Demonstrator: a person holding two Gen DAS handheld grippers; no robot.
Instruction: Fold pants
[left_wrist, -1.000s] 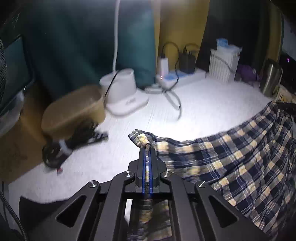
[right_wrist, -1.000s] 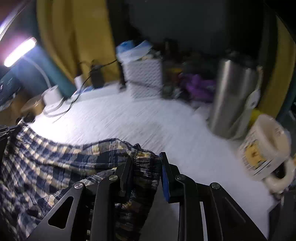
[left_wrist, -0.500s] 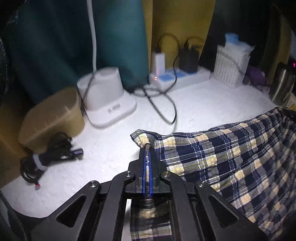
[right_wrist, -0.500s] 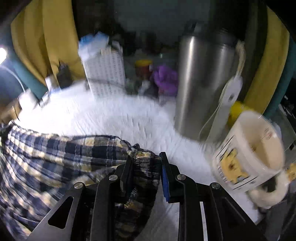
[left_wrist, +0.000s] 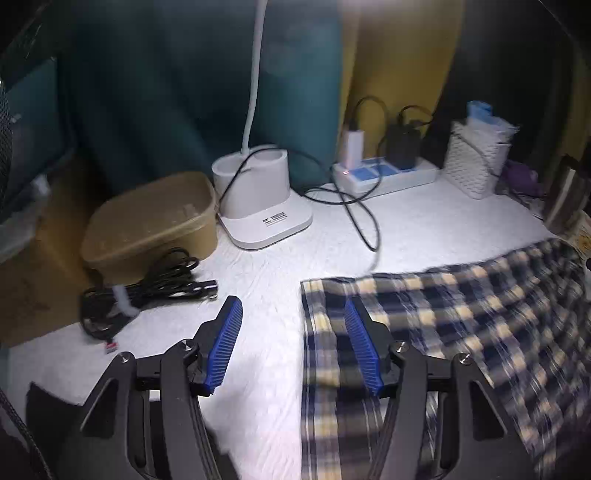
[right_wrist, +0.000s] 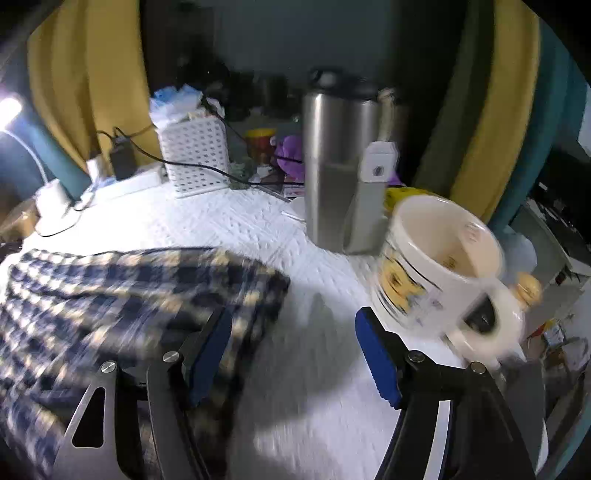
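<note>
The blue, yellow and white plaid pants (left_wrist: 461, 325) lie on the white table cover (left_wrist: 424, 229), blurred by motion. My left gripper (left_wrist: 291, 301) has its jaws opening over the pants' left edge. Its right finger rests above the cloth, its left finger over bare cover, and nothing is pinched. In the right wrist view the pants (right_wrist: 129, 291) spread out to the left. My right gripper (right_wrist: 294, 314) is also opening beside their right edge. Its left finger hangs over the cloth; the pads press on nothing.
A brown tub (left_wrist: 147, 221), a black cable bundle (left_wrist: 147, 291), a white lamp base (left_wrist: 262, 206) and a power strip (left_wrist: 384, 173) sit to the left and rear. A steel tumbler (right_wrist: 340, 166) and a cream mug (right_wrist: 436, 266) stand close to my right gripper's right finger.
Both grippers were shut on the pants' corners; now both stand apart and the cloth has dropped from them onto the table. The mug has come closer in the right wrist view.
</note>
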